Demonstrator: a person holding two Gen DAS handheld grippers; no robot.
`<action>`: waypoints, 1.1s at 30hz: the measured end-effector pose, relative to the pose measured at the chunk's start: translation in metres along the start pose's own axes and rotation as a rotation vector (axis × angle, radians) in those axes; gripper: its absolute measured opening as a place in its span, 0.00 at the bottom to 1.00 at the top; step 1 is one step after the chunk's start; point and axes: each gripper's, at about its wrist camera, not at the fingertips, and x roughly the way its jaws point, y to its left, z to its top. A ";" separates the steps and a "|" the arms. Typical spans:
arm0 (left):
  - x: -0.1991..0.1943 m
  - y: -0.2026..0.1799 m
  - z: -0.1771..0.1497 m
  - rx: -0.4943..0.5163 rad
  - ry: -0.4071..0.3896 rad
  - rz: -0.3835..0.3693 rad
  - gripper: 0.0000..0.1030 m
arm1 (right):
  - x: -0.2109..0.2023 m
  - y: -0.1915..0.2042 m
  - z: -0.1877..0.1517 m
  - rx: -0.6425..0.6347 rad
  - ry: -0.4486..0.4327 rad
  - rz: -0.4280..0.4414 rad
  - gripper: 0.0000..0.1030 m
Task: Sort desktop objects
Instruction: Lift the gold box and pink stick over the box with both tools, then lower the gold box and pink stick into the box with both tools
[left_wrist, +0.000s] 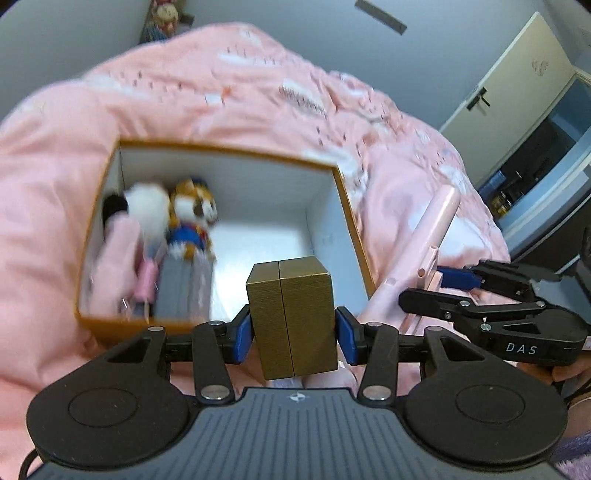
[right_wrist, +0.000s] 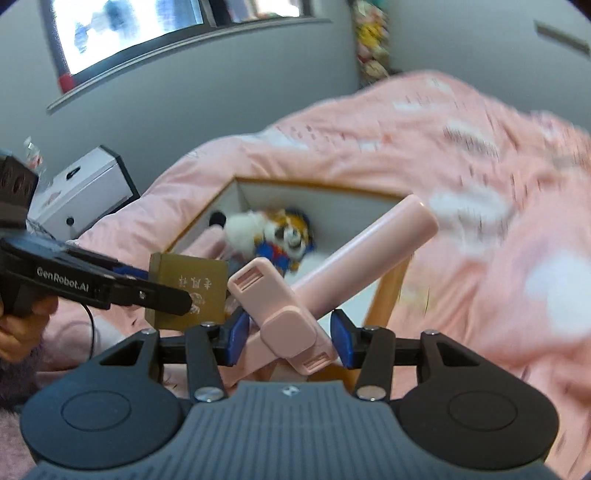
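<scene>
My left gripper (left_wrist: 294, 332) is shut on a gold rectangular box (left_wrist: 291, 317), lifted in front of an open orange-rimmed cardboard box (left_wrist: 229, 149) on the pink bedding. My right gripper (right_wrist: 285, 338) is shut on a pink hair dryer (right_wrist: 291, 317), its blue pads pressing the folded part while the round barrel (right_wrist: 369, 251) juts up and right over the cardboard box (right_wrist: 317, 186). Inside the cardboard box lie a tiger plush (left_wrist: 192, 221), a white fluffy toy (left_wrist: 146, 208) and pink and grey items. The left gripper and gold box (right_wrist: 192, 291) show at the left of the right wrist view.
A pink patterned duvet (left_wrist: 221, 85) covers the bed all around the cardboard box. A white appliance box (right_wrist: 85, 184) stands left of the bed under a window. A door (left_wrist: 517, 85) lies to the right. A person's hand (right_wrist: 18, 332) holds the left gripper.
</scene>
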 end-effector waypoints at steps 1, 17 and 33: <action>0.001 0.001 0.005 0.004 -0.011 0.011 0.52 | 0.002 0.000 0.008 -0.032 -0.004 -0.007 0.49; 0.087 0.028 0.032 0.017 0.139 0.024 0.52 | 0.144 -0.006 0.074 -0.413 0.397 0.001 0.38; 0.093 0.052 0.035 -0.010 0.134 0.047 0.52 | 0.206 0.001 0.077 -0.485 0.586 0.005 0.09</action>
